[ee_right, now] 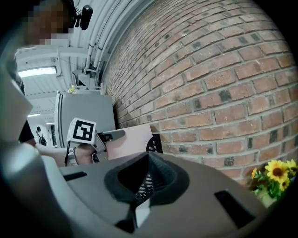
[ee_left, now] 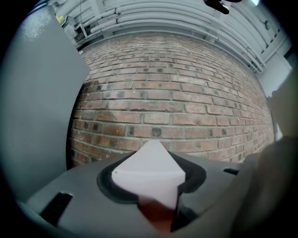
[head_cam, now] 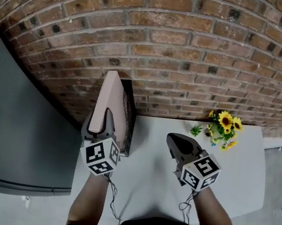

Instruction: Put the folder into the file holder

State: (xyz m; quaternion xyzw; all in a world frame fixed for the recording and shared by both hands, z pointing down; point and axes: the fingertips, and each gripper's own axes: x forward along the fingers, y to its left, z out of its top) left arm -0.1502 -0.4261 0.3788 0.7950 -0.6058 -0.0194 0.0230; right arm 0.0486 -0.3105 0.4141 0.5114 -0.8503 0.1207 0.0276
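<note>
A pale pink folder (head_cam: 109,99) stands upright at the table's back left, and my left gripper (head_cam: 108,124) is shut on its lower edge. In the left gripper view a corner of the folder (ee_left: 148,171) juts up between the jaws. A black mesh file holder (head_cam: 128,119) stands right behind and beside the folder, against the brick wall. My right gripper (head_cam: 174,139) hovers over the middle of the white table (head_cam: 146,183), shut and holding nothing. The right gripper view shows the folder (ee_right: 132,141), the file holder (ee_right: 155,144) and the left gripper (ee_right: 103,138) off to its left.
A small pot of yellow flowers (head_cam: 221,128) stands at the table's back right, also in the right gripper view as flowers (ee_right: 274,174). A brick wall (head_cam: 191,54) runs behind the table. A grey panel (head_cam: 13,122) borders the table's left side.
</note>
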